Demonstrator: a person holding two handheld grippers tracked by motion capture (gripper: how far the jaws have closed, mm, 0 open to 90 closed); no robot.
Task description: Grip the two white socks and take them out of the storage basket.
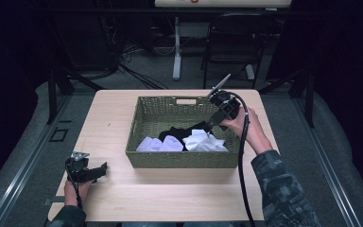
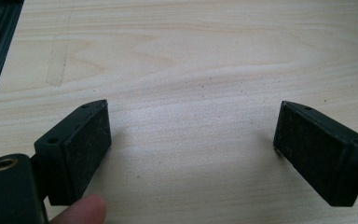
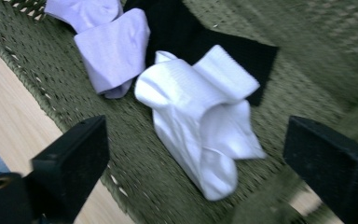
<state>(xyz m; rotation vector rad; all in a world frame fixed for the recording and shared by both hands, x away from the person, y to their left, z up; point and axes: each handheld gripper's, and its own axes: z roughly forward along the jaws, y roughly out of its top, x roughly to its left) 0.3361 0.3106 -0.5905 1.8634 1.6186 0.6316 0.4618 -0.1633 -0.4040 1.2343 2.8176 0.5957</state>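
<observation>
Black jaws of the left gripper [image 2: 191, 144] stand wide apart, blocky rectangular pads with a matte, slightly dusty face, nothing between them. A fingertip [image 2: 81, 210] shows at the bottom edge beside the left pad. Beneath them: pale wood-grain worktop [image 2: 191, 60], smooth, light beige with soft wavy figure. From the high view this gripper [image 1: 94, 171] sits low at the near left corner of the worktop, held in the left hand [image 1: 75, 189], well apart from the basket.

Right gripper [image 3: 196, 154]: jaws also spread wide, holding nothing, poised just above a white sock [image 3: 200, 121]. Sock is ribbed knit, crumpled and folded over itself, cuff turned up. Behind it lies a black sock [image 3: 242, 56], flat, square-edged. To the side, two more pale socks [image 3: 112, 51], soft knit, bunched, touching each other; they read faintly lilac in the right gripper view, white from above.

All socks lie inside a rectangular woven basket [image 1: 142, 118], olive-green wicker, tight coarse weave, with a cut-out handle slot in the far wall. Basket sits at the middle of the worktop. Right hand [image 1: 246, 125] holds its gripper [image 1: 212, 124] over the basket's right rim, angled down and inward; a black cable [image 1: 241, 161] trails back along a camouflage-patterned sleeve [image 1: 279, 189].
</observation>
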